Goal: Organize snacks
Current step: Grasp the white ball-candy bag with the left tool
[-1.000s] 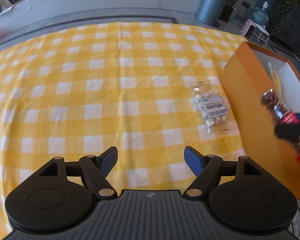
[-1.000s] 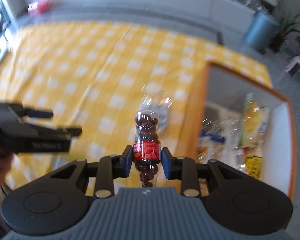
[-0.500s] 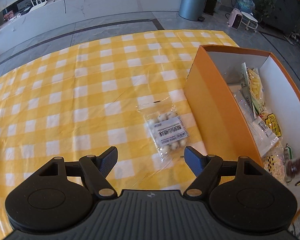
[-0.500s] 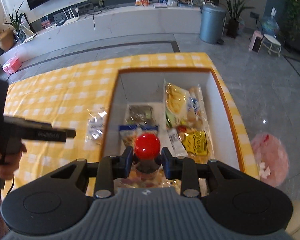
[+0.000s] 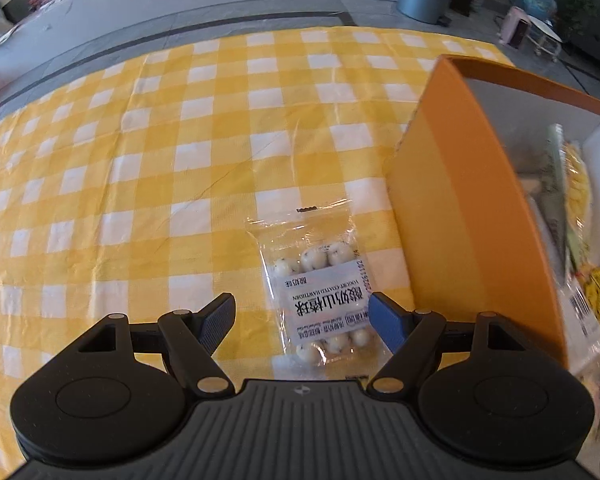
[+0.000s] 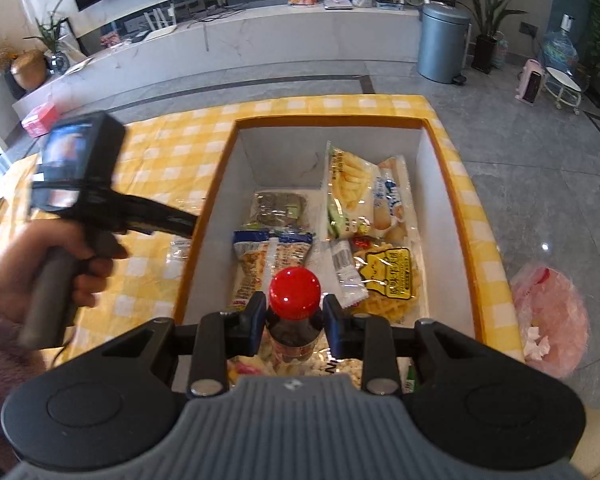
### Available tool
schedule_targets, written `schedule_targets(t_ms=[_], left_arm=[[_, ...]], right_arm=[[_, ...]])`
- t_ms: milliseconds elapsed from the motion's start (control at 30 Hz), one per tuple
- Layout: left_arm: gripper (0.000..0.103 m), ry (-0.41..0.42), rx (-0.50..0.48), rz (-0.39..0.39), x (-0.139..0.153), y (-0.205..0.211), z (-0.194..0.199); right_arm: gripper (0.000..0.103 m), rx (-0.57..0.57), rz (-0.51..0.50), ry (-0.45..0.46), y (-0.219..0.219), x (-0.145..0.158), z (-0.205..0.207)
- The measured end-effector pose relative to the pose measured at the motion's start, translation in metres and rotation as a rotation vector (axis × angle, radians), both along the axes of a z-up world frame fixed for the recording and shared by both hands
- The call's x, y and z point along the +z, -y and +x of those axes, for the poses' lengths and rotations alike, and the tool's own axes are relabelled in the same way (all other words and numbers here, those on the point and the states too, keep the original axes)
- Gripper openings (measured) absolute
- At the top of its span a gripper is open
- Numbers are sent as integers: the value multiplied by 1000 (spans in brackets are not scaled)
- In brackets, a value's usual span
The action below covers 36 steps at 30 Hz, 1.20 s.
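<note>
Above the orange cardboard box [image 6: 452, 184], my right gripper [image 6: 294, 326] pinches a red-capped clear plastic bottle [image 6: 295, 292]; released tilted, it could crush packets. My left gripper [image 5: 302, 318] gapes empty over the clear bag of white yogurt balls [image 5: 320, 292]; its slick film may slip.

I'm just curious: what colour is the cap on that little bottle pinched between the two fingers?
Bright red. The cap of the bottle shows best in the right wrist view.
</note>
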<state>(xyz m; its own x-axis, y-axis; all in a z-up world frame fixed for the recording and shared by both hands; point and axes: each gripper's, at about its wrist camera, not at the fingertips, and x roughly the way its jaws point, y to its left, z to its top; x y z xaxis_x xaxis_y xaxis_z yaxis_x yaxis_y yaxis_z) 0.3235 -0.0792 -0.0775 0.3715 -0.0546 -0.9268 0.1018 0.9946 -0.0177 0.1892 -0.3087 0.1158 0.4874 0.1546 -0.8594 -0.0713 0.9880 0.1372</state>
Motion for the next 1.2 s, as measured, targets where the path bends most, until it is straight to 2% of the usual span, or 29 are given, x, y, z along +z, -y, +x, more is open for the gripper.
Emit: schedule_targets(t_ms=[133, 233, 467, 500, 533, 567, 633, 833, 1000, 1133, 1200], left_arm=[[93, 30, 98, -66, -3, -10, 6], [98, 28, 167, -152, -11, -21, 12], [100, 151, 145, -153, -12, -23, 2], [100, 159, 142, -154, -13, -23, 0], [94, 167, 125, -155, -12, -21, -2], [83, 176, 104, -157, -11, -17, -3], [68, 182, 64, -181, -9, -15, -8], [66, 156, 3, -93, -2, -19, -25], [71, 101, -40, -72, 3, -43, -46], [91, 71, -43, -56, 2, -51, -47], [92, 60, -73, -29, -1, -47, -51]], right_arm=[[29, 6, -3, -2, -1, -3, 1], [29, 7, 6, -11, -1, -7, 1], [29, -1, 20, -23, -3, -11, -1], [29, -1, 20, -24, -3, -10, -1], [29, -1, 19, -26, -4, -10, -2], [29, -1, 18, -27, -4, -10, -2], [29, -2, 11, -26, -5, -9, -2], [29, 2, -2, -13, -6, -2, -5], [29, 6, -2, -2, -7, -1, -10], [29, 6, 6, -8, -10, -4, -10], [29, 12, 15, -8, -12, -5, -11]])
